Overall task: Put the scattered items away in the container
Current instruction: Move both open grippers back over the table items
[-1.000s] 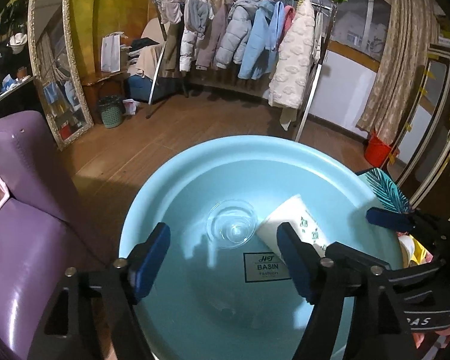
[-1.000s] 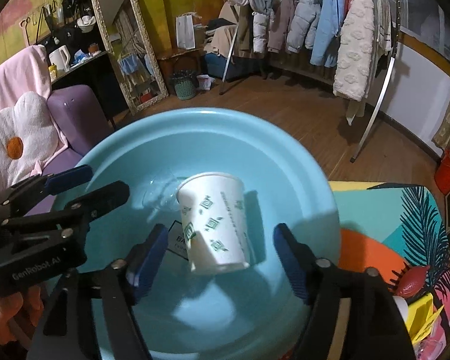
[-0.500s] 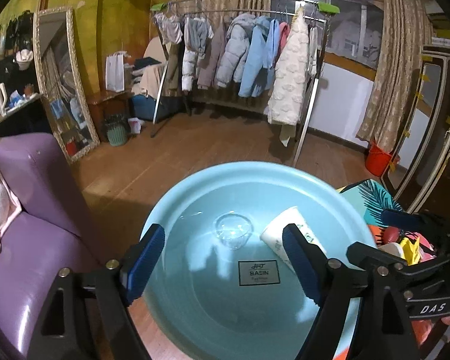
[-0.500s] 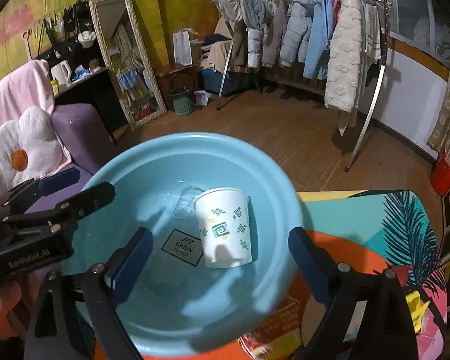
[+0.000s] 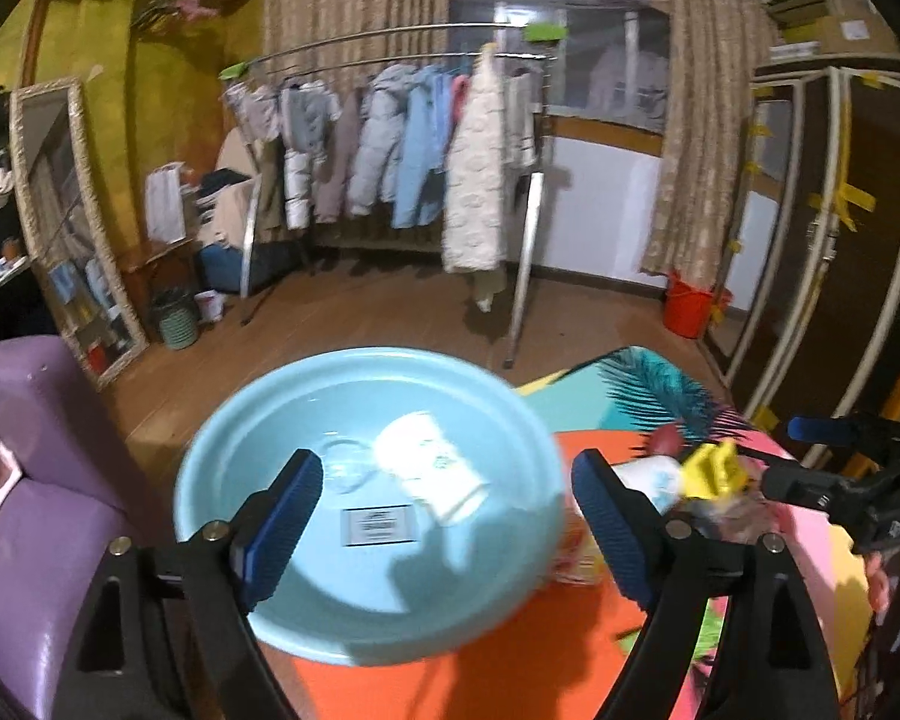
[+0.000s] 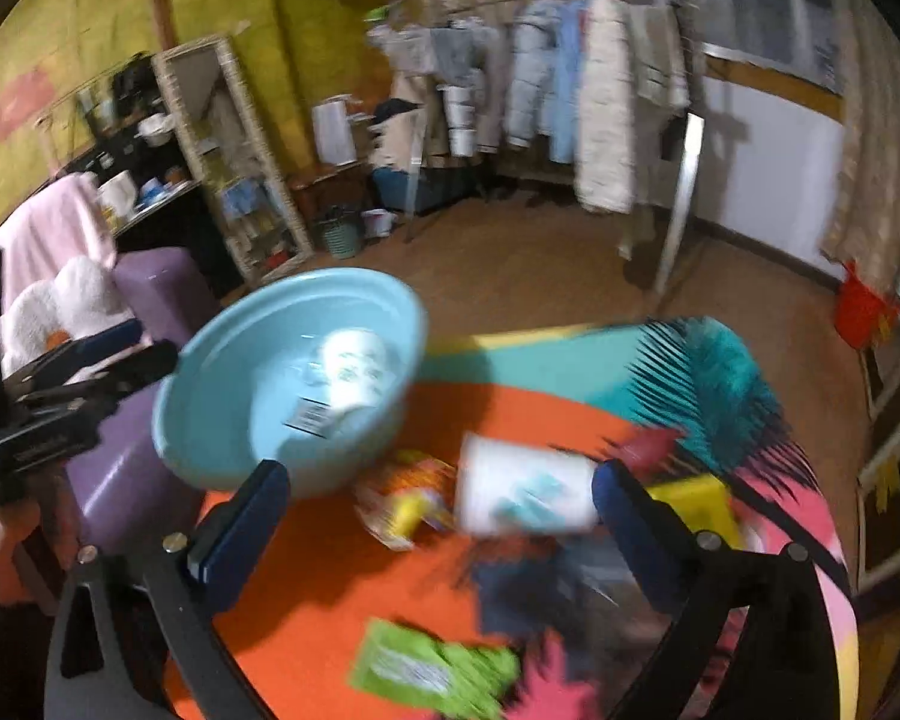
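A light blue basin (image 5: 510,516) stands at the left end of the colourful table; it also shows in the right wrist view (image 6: 210,438). Inside lie a white paper cup (image 5: 432,468) with green marks and a clear glass cup (image 5: 345,465). My left gripper (image 5: 444,522) is open and empty, above the basin's near side. My right gripper (image 6: 441,534) is open and empty, above the table. Between its fingers lie a white packet (image 6: 525,495), a yellow-orange snack bag (image 6: 408,501) and a yellow item (image 6: 699,507). A green packet (image 6: 432,669) lies nearer. The right view is blurred.
The table top (image 6: 342,588) is orange, teal and pink. A purple sofa (image 5: 24,510) stands left of the basin. A clothes rack (image 5: 414,168), a leaning mirror (image 5: 66,222) and a red bucket (image 5: 690,303) stand on the wooden floor behind.
Both grippers have pulled back and up from the basin. The right one has swung right over the scattered items on the table. The paper cup stays in the basin.
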A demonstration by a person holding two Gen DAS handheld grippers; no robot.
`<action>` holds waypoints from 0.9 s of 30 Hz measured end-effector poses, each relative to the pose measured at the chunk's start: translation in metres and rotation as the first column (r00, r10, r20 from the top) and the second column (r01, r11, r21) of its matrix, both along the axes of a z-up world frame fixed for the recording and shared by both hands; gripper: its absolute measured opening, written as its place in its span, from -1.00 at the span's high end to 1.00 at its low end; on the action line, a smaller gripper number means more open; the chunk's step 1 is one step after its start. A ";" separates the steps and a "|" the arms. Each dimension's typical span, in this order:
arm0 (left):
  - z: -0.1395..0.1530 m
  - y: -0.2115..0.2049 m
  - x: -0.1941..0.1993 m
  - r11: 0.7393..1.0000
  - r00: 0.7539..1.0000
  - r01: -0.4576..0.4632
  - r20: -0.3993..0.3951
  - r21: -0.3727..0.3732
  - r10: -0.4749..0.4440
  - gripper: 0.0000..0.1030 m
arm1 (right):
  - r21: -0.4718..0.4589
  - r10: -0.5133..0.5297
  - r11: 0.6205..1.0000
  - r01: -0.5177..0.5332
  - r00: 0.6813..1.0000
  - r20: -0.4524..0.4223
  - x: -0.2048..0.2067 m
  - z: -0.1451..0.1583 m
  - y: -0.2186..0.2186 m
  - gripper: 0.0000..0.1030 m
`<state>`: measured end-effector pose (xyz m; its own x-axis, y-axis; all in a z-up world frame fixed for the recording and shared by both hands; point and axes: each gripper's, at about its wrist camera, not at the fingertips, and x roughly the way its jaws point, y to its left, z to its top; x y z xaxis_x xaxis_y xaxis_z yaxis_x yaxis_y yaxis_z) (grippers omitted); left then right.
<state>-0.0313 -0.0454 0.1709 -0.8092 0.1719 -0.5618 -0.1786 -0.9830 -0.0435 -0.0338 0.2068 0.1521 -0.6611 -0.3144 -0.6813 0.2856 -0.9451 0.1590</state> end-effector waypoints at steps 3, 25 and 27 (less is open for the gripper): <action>0.000 0.025 0.014 0.998 0.998 0.054 -0.012 0.017 -0.054 -0.82 | -0.001 -0.054 0.999 0.054 0.998 0.013 0.013 -0.003 0.035 -1.00; -0.102 0.124 0.079 0.984 0.983 0.171 0.081 -0.052 -0.166 -1.00 | 0.128 -0.031 0.991 0.029 0.999 0.014 0.082 -0.098 0.085 -1.00; -0.107 0.126 0.077 0.983 0.982 0.173 0.092 -0.059 -0.168 -1.00 | 0.118 -0.034 0.993 0.032 0.999 0.008 0.080 -0.100 0.085 -1.00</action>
